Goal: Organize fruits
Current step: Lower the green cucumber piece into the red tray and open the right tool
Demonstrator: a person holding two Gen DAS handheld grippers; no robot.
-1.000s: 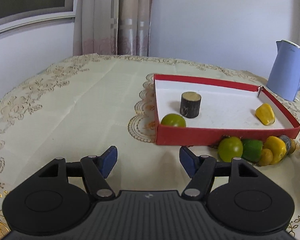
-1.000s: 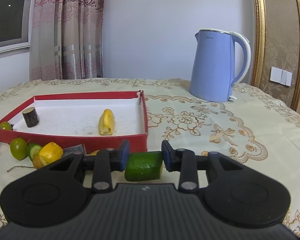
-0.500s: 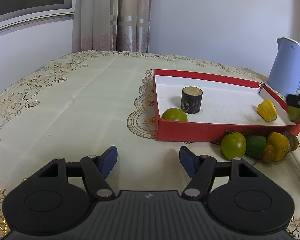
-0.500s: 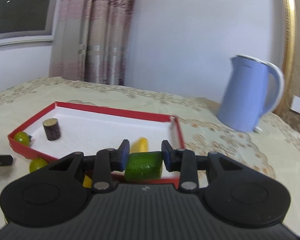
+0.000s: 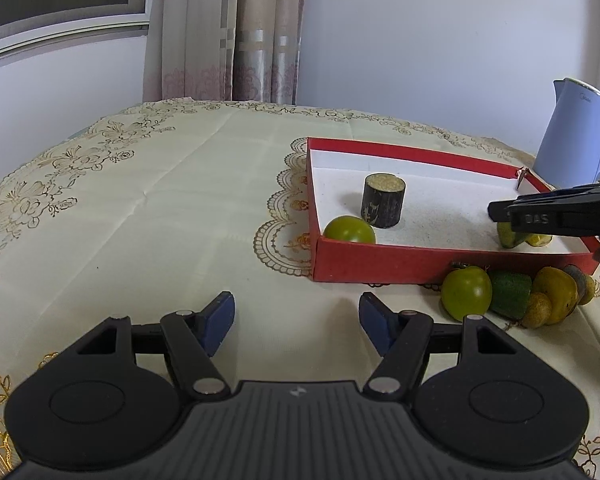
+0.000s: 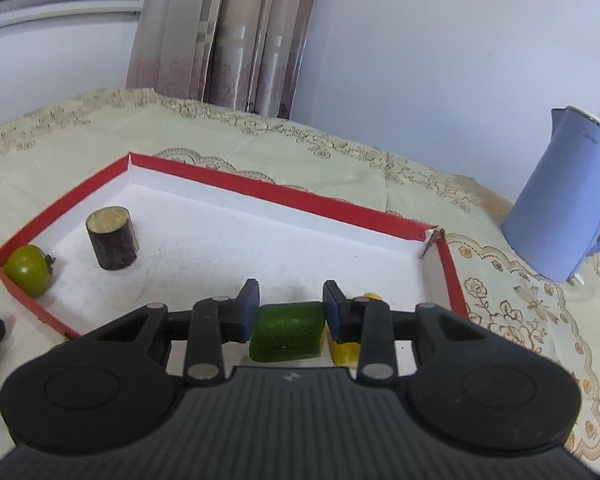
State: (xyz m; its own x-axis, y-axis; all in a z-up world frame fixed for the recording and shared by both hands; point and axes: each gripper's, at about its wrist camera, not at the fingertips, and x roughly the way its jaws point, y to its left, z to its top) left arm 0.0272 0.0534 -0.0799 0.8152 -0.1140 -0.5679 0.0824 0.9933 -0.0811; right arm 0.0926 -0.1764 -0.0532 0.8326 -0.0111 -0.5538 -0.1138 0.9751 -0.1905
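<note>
The right gripper (image 6: 290, 312) clamps a green chunk (image 6: 287, 332) crosswise between its pads, its long axis running pad to pad, and hangs over the right near corner of the red tray (image 6: 364, 214), with a yellow piece (image 6: 342, 350) just right of it. Judging by that, release means going straight down. The left gripper (image 5: 296, 318) stands open and empty, nearer the loose fruits (image 5: 514, 294) by the tray's near wall.

My right gripper (image 6: 290, 310) pinches a green cucumber chunk (image 6: 287, 336) between its blue pads, over the near part of the red tray (image 6: 300, 200). A yellow fruit piece (image 6: 346, 350) shows just behind my right finger. In the tray's left corner lies a green tomato (image 6: 27, 270), with a dark log stub (image 6: 112, 244) near it. A blue kettle (image 6: 568, 196) stands on the tablecloth (image 6: 508, 304) to the right.
</note>
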